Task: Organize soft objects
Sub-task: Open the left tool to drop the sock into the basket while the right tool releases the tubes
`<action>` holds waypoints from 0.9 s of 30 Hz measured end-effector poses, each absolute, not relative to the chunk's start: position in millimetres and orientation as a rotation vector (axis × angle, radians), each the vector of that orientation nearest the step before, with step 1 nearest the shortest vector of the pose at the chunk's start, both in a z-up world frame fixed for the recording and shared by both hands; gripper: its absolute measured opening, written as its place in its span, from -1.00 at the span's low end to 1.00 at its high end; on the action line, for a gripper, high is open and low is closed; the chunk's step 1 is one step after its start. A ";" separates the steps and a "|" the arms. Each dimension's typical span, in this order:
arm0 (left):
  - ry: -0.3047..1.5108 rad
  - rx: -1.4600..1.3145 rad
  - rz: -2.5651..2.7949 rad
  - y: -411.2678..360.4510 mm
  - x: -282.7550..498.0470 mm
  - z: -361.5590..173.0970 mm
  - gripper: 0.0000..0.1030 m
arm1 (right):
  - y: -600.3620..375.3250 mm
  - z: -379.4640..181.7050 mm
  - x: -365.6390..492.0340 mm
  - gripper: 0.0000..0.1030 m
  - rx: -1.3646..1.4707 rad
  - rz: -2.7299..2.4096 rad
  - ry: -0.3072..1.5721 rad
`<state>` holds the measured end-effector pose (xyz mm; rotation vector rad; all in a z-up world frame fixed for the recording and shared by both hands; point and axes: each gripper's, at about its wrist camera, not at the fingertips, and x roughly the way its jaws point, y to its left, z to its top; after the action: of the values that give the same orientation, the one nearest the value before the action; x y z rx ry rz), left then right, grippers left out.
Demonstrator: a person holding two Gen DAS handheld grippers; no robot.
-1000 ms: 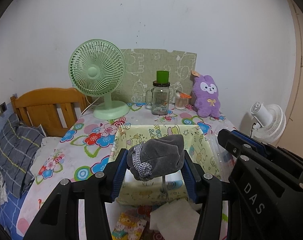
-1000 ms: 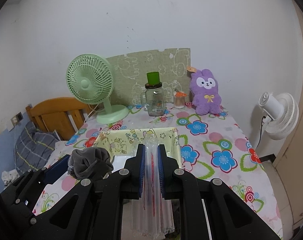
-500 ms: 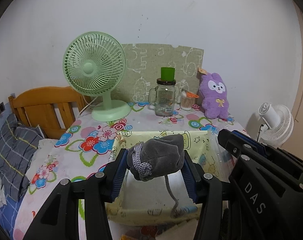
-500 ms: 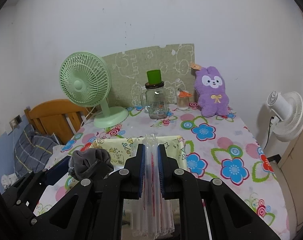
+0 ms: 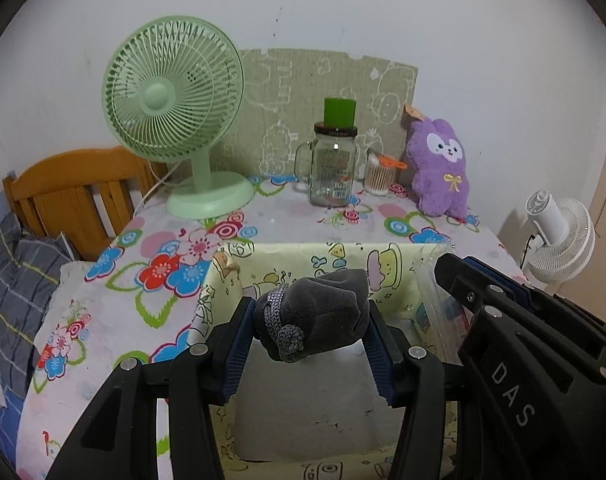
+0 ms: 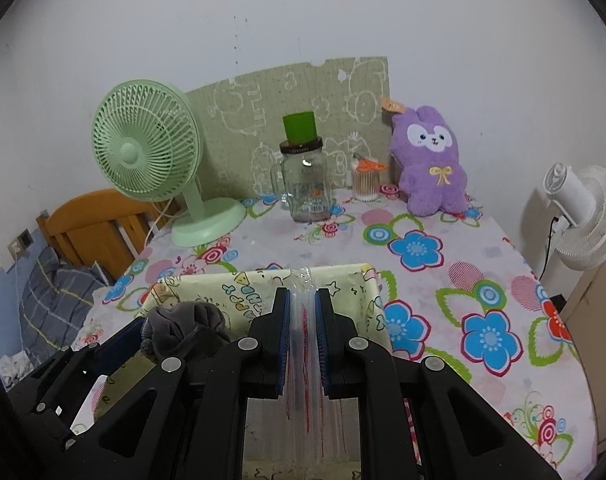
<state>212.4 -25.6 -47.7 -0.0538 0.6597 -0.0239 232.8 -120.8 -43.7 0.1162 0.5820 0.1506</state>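
Against white wall, floral tablecloth (image 6: 443,280)

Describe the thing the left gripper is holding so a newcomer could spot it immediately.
Start at the flowered tablecloth, then find the pale yellow cartoon-print fabric bin at its near edge. Above the bin, the left gripper clamps a bunched grey velvety cloth with a knitted grey trim, unlike the clear plastic bag in the right gripper.

White wall (image 5: 343,8) behind floral-clothed table (image 6: 423,240); wooden headboard (image 5: 71,192) beside.
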 end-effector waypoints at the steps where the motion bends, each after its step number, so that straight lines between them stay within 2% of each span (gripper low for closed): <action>1: 0.667 -0.056 -0.026 -25.5 213.9 -49.2 0.06 | -120.6 -44.7 233.7 -0.70 0.116 0.150 0.585; 13: 0.695 -0.041 -0.060 -23.0 230.4 -61.5 0.44 | -117.6 -57.0 247.6 -0.70 0.125 0.158 0.618; 22: 0.699 -0.028 -0.068 -22.9 230.6 -60.8 0.48 | -113.8 -56.6 248.0 -0.65 0.100 0.155 0.636; 23: 0.697 -0.028 -0.065 -23.2 228.6 -59.4 0.48 | -114.0 -56.3 247.6 -0.59 0.099 0.155 0.638; 25: 0.691 -0.030 -0.063 -24.3 224.4 -56.6 0.48 | -115.3 -53.2 243.4 -0.32 0.104 0.154 0.629; 27: 0.679 -0.035 -0.064 -26.1 218.4 -52.1 0.56 | -117.2 -48.7 236.9 0.30 0.108 0.158 0.607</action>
<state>218.4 -26.1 -52.1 -0.0351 0.6787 -0.0643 236.9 -117.2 -48.7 0.1075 0.6067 0.1579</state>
